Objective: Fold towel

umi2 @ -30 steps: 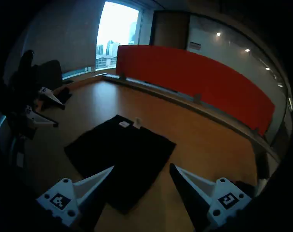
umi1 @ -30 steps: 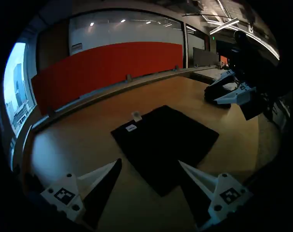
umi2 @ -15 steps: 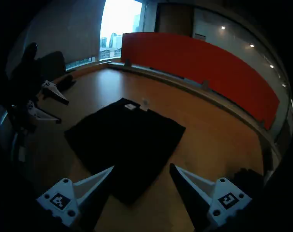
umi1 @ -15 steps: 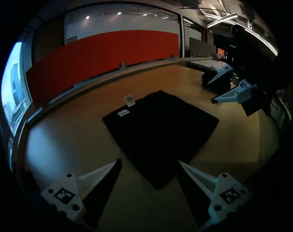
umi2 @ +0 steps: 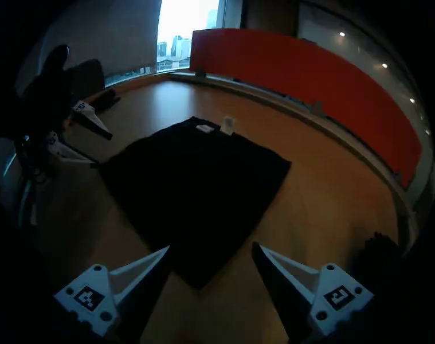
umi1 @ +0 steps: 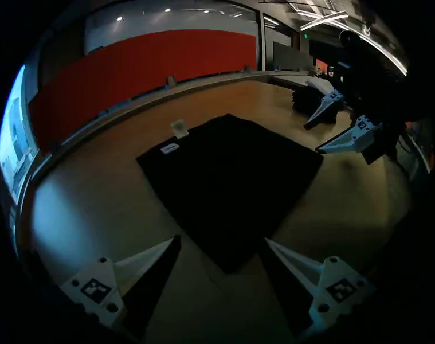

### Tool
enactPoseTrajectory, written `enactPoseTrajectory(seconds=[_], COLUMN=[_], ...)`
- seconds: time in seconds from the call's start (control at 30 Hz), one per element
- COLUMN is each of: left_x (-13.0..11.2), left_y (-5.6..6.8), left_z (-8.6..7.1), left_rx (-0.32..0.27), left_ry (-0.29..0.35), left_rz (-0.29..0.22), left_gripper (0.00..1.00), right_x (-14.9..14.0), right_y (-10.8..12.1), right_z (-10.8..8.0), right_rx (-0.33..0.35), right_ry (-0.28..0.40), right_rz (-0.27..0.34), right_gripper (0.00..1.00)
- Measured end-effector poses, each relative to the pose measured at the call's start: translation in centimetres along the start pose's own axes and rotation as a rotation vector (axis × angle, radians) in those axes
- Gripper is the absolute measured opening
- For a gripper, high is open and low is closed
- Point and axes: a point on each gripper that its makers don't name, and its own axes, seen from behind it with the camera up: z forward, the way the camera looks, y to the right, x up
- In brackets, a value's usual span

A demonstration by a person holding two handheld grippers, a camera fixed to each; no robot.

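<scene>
A black towel [umi1: 231,180] lies flat on the wooden table [umi1: 97,206], with small white tags [umi1: 169,148] at its far edge. In the left gripper view my left gripper [umi1: 220,249] hangs open just above the towel's near corner. The right gripper [umi1: 337,123], held by a person in dark clothes, shows open at the far right of that view. In the right gripper view the towel [umi2: 194,183] spreads ahead and my right gripper [umi2: 211,255] is open over its near corner. The left gripper [umi2: 85,137] shows open at the far left there.
A red partition [umi1: 142,63] runs along the table's far edge, with a bright window [umi2: 183,28] beyond it. A dark heap [umi1: 309,97] sits on the table behind the far gripper. Another dark bundle [umi2: 380,255] lies at the right in the right gripper view.
Both grippers have come lower and closer to the towel, so it looks larger and its near corners sit nearer the fingers. Both stay open.
</scene>
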Motion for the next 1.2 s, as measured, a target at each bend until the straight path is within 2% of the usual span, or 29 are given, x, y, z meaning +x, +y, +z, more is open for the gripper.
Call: enactPoseTrajectory(seconds=[0.47,0.67,0.97,1.2], left_x=[-1.9,-2.7,-2.7,-2.7], left_y=[1.1,1.2,1.3,1.3], left_z=[1.5,1.7,1.8,1.8], left_rx=[-0.048,-0.057,-0.066,-0.066], left_ry=[-0.063,-0.098,-0.116,-0.142], left_rz=[-0.005,-0.006,-0.004,-0.007], left_gripper=[0.97,0.97,0.97,0.97], right_x=[-2.8,-3.1,-3.1,-3.3], right_y=[-0.9,-1.1,-1.2,-1.5], right_z=[0.5,0.6,0.7,0.7], right_rx=[0.038,0.053,0.071,0.087], right_ry=[-0.067,-0.074,-0.079,-0.083], right_rz=[-0.006,0.001,0.021,0.028], right_gripper=[1.0,1.0,0.99,0.91])
